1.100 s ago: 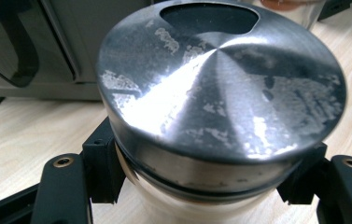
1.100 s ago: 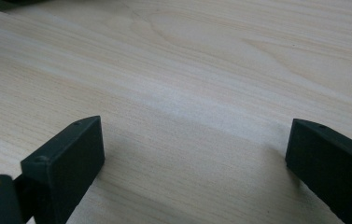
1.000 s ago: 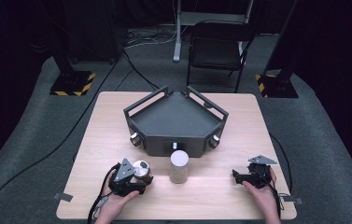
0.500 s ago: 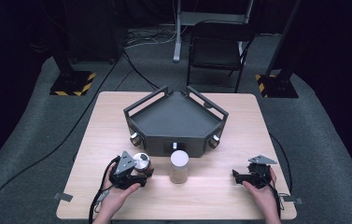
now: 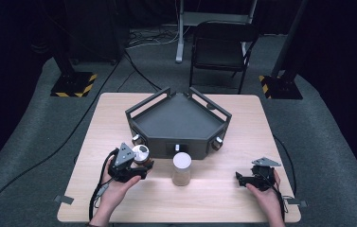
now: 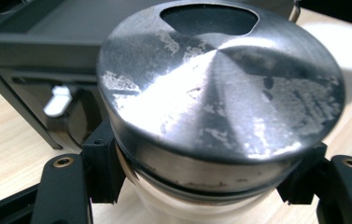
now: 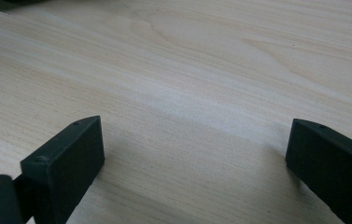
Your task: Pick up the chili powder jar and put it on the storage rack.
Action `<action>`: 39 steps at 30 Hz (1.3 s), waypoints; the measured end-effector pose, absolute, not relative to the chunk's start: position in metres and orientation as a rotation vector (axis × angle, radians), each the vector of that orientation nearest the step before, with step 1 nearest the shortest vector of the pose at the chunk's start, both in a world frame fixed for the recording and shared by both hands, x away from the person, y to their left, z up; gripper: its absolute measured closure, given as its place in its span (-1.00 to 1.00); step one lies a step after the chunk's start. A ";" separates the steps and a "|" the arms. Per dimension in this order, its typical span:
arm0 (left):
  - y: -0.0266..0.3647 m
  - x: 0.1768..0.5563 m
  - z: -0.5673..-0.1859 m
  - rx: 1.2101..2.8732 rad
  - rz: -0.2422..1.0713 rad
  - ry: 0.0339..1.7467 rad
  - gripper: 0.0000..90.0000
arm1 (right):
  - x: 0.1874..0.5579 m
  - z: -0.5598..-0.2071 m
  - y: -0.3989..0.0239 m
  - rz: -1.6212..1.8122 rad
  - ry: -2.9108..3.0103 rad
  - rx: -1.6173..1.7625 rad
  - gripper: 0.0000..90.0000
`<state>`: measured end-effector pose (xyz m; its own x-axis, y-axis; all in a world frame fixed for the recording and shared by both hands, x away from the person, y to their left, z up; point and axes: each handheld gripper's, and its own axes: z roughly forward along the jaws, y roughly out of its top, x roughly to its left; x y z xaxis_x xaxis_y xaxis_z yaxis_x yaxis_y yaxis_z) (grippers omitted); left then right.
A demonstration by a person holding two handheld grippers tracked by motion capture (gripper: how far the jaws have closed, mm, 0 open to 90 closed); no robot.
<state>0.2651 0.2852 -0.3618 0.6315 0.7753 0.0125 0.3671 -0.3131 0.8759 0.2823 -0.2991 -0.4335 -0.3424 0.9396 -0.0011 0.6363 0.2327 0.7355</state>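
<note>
Count two jars beside tray (image 5: 176, 118): my left gripper (image 5: 136, 163) clamps steel-lidded jar (image 6: 220, 107), raised since earlier; white-lidded jar (image 5: 182, 168) stands. Right gripper (image 5: 240, 178) wide, empty.

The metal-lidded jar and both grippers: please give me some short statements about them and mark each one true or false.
1. The left gripper is shut on the metal-lidded jar. True.
2. The right gripper holds a jar. False: its jaws are open, with bare table between them.
3. The white-lidded jar stands on the table in front of the dark tray. True.
4. The metal lid has no opening. False: a dark opening shows near its rim.
</note>
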 end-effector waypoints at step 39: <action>0.276 0.304 -0.299 1.850 0.592 0.904 -0.30 | 0.283 -0.433 -0.299 0.904 2.067 1.442 -0.92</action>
